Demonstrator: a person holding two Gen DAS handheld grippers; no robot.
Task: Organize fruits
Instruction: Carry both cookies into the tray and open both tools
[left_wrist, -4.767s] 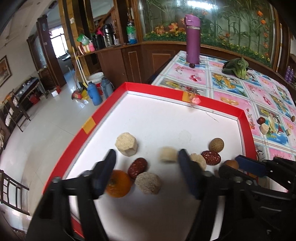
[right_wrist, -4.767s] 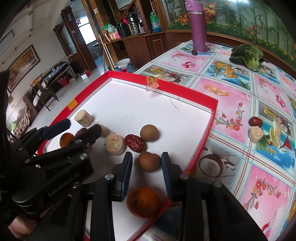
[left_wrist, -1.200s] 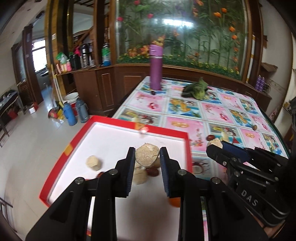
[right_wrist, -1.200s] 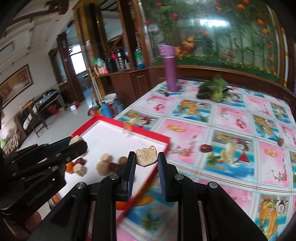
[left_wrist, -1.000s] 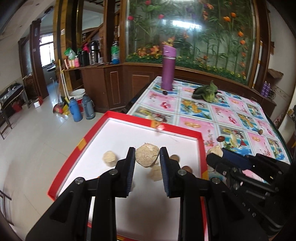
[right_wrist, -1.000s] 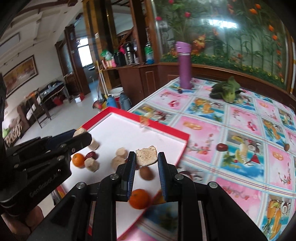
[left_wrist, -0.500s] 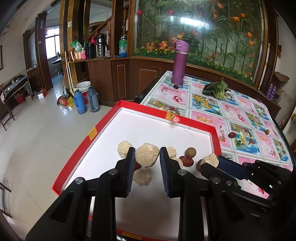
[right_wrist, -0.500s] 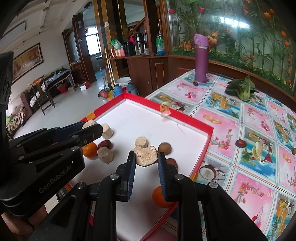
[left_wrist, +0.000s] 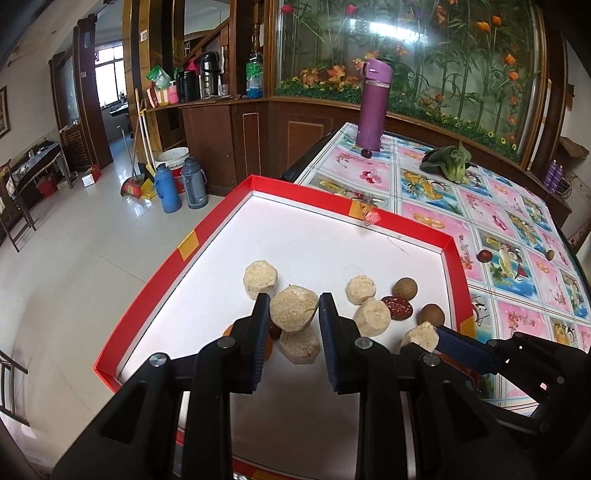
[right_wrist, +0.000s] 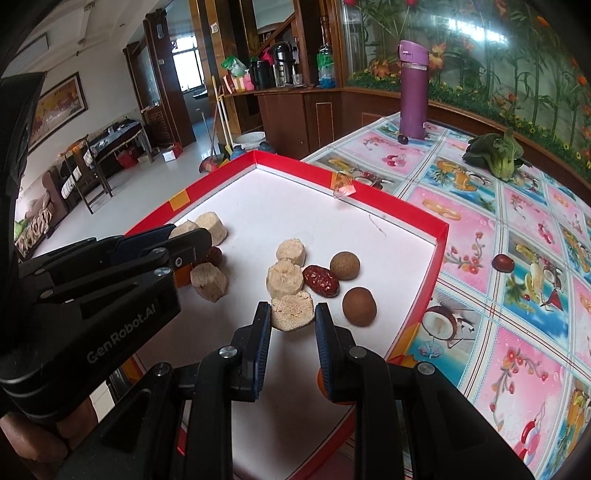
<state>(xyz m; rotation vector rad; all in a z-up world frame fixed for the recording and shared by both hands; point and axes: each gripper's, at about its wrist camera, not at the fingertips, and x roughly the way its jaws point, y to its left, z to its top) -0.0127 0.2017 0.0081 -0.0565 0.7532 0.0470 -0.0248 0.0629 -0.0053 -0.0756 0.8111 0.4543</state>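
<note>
Both our grippers, left (left_wrist: 293, 314) and right (right_wrist: 291, 314), clamp beige chunks over the tray (left_wrist: 406, 223); table strays at two o'clock remain.

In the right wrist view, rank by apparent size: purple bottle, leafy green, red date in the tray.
1. purple bottle
2. leafy green, though both sit far back, so this is apparent size only
3. red date, smallest despite being nearest

Left gripper (left_wrist: 293, 314) fingers closed on a beige chunk (left_wrist: 293, 308), pointing forward and down. Right gripper (right_wrist: 291, 314) likewise clamped on a beige piece (right_wrist: 292, 314), low on the left gripper's right side. Both side by side, near each other.
</note>
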